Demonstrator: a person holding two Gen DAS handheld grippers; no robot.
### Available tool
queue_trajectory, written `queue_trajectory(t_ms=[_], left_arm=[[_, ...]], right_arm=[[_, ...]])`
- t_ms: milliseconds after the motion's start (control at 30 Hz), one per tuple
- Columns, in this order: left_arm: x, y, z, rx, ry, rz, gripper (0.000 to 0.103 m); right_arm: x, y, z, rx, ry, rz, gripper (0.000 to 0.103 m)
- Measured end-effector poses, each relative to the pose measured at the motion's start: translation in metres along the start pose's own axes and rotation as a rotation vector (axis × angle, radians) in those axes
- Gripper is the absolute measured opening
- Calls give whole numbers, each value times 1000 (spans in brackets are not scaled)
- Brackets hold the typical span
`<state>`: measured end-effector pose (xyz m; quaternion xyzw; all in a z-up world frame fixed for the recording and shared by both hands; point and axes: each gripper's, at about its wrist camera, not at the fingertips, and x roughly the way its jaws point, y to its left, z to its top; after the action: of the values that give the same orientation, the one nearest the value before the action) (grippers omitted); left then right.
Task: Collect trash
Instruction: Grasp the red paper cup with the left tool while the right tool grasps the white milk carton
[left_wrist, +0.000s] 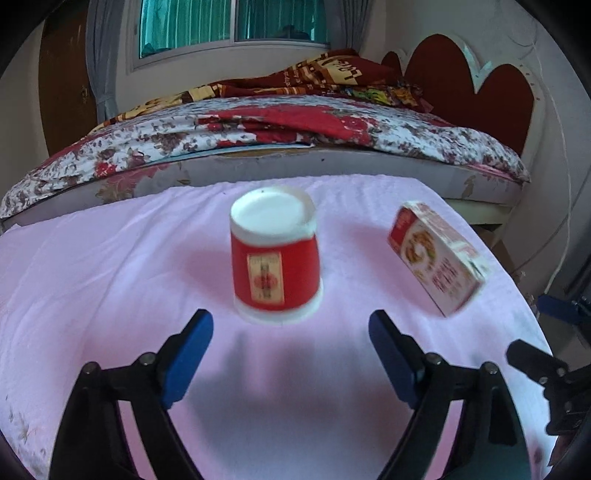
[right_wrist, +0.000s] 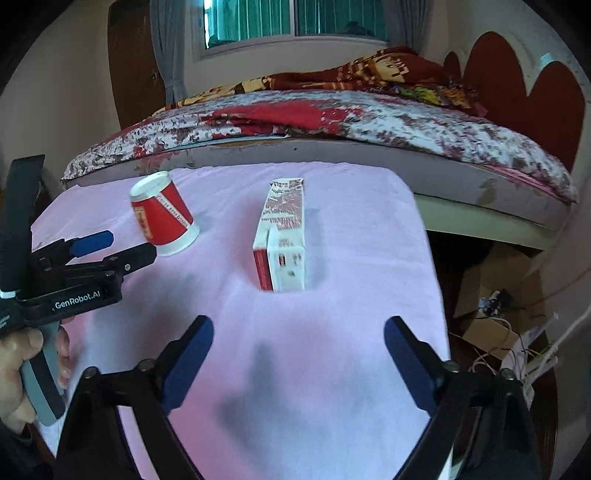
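2 pieces of trash are sitting on the pink cloth (right_wrist: 332, 369), and both tools are lining up on them. The left gripper (left_wrist: 291, 334) is hanging just short of the upside-down red paper cup (left_wrist: 275, 258), its blue pads spread wide on either side of the cup's line and touching nothing. The right gripper (right_wrist: 298, 341) is facing the red-and-white carton (right_wrist: 282, 236), which is standing on its narrow side with its end toward the tool; those jaws are also standing apart, with only bare cloth between them. The left tool is showing at the right camera's left edge, the person's hand (right_wrist: 22, 369) wrapped around its handle.

Risks from here, as I'm reading it. The cup is resting on its wide rim, light and empty-looking, so a pad clipping it on the way in is likely to tip it or send it skidding toward the bed (left_wrist: 295, 122) behind. Squeezing too hard is going to crush thin paper walls. The carton is balancing on a thin side, so a nudge from 1 pad before the other arrives could knock it flat, leaving a much wider face to grab. The cloth is loose and wrinkled, and pads dragging low could bunch it up and shift both items. The 2 tools are working near each other, so crossing paths could mean a bump. No bin is showing in either view.
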<state>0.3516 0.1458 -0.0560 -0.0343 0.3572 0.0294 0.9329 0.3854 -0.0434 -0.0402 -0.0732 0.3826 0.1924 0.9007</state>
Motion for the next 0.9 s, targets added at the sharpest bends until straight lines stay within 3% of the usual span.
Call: queue_trajectory(t_ms=[133,333,400,467,567,600,633,900], left_arm=[[20,9,12,-27,3,17,87],[33,21,21,-91,13,-3,87],[36,22,22,-99,17,-11,87],[37,21,24,-100,16,-18,84],[40,18,27,-99,14,-37,80],[41,17,28,-93,12,-50,74],[42,15,28,-89,16,-59,61],[18,0,24,-24,26,-97,53]], right_arm=[[34,3,22,-8,21,16,87],[71,8,45,-16,59,17,69],[78,6,49,-9,65,15,50],[82,5,51,-2,75,18,39],[83,6,52,-6,77,23,39],[82,6,51,-11,77,22,39],[79,6,51,-16,75,23,39],[42,-3,42,-19,42,8,39]])
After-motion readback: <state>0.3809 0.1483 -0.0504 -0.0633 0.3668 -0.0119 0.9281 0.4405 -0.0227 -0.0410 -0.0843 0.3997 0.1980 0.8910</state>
